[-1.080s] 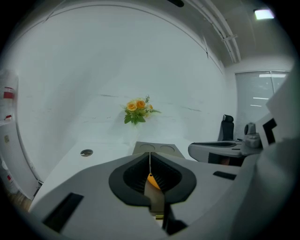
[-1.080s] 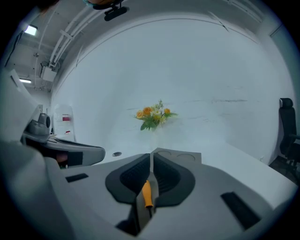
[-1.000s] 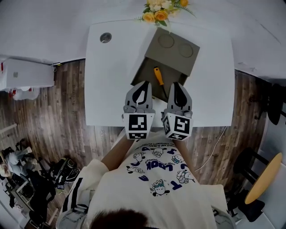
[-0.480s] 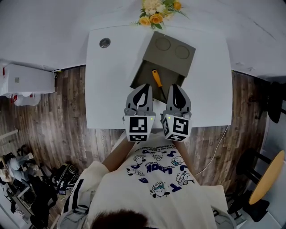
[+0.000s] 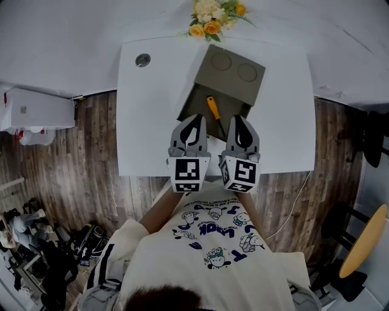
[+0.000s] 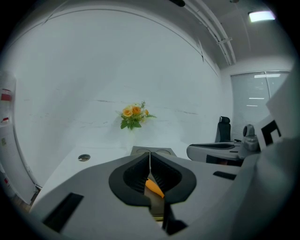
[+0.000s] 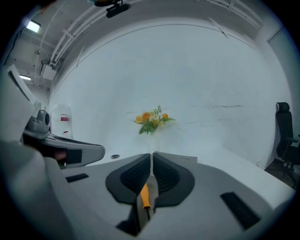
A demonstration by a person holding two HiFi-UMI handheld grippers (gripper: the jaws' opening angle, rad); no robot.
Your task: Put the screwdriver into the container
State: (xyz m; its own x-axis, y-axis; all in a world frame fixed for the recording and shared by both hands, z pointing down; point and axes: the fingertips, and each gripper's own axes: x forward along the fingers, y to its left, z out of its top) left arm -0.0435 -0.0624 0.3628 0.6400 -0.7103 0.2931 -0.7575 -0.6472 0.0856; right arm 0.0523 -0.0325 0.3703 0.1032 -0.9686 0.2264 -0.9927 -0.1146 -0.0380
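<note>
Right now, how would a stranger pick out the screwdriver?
Find the white table with yellow flowers at its far edge. A grey-brown container sits just in front of them, and the screwdriver lies in its darker open half. It is the only thing there with an orange handle.

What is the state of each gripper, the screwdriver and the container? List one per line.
Left gripper: shut, empty.
Right gripper: shut, empty.
Screwdriver: lying in the container, untouched.
Container: open, resting on the table.
Flowers: upright at the table's far edge.
</note>
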